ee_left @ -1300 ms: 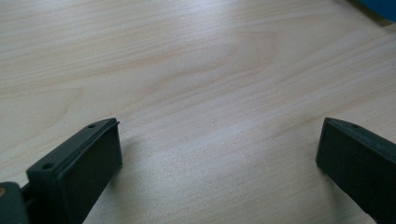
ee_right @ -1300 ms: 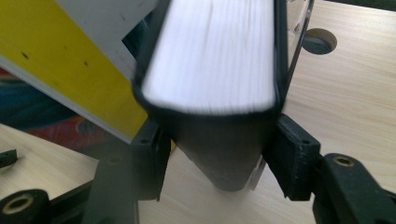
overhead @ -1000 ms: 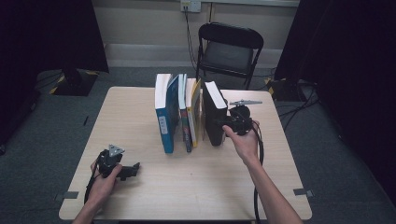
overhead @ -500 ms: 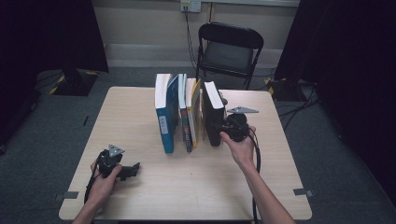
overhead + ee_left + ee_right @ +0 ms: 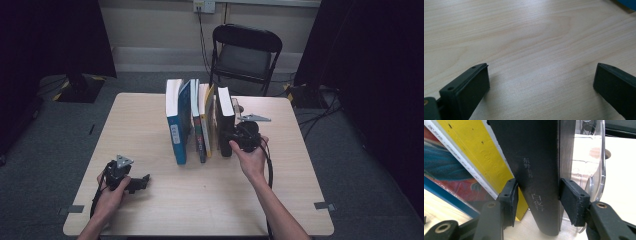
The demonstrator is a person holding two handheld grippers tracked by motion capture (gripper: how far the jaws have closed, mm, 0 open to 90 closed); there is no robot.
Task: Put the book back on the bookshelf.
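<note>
A row of books stands upright mid-table, and the black book [image 5: 225, 119] is the rightmost of them. My right gripper [image 5: 230, 142] sits at its near end. In the right gripper view the gripper [image 5: 537, 198] has the black book's spine [image 5: 536, 170] between its jaws. The jaws have just been closing, and both pads press on the spine's sides. A yellow book [image 5: 486, 152] leans against the black one's left side. My left gripper [image 5: 142, 181] rests on the table at the near left. Its jaws [image 5: 541, 82] stand wide open over bare wood.
A blue book [image 5: 177, 125], a thin book [image 5: 196, 122] and the yellow book [image 5: 206, 120] stand left of the black one. A clear plastic bookend [image 5: 589, 170] stands right of it. A black chair [image 5: 245, 50] is behind the light wooden table [image 5: 300, 175].
My right gripper has shifted a little left and nearer, onto the black book's spine, and its jaws have narrowed onto it. The left gripper has stayed put.
</note>
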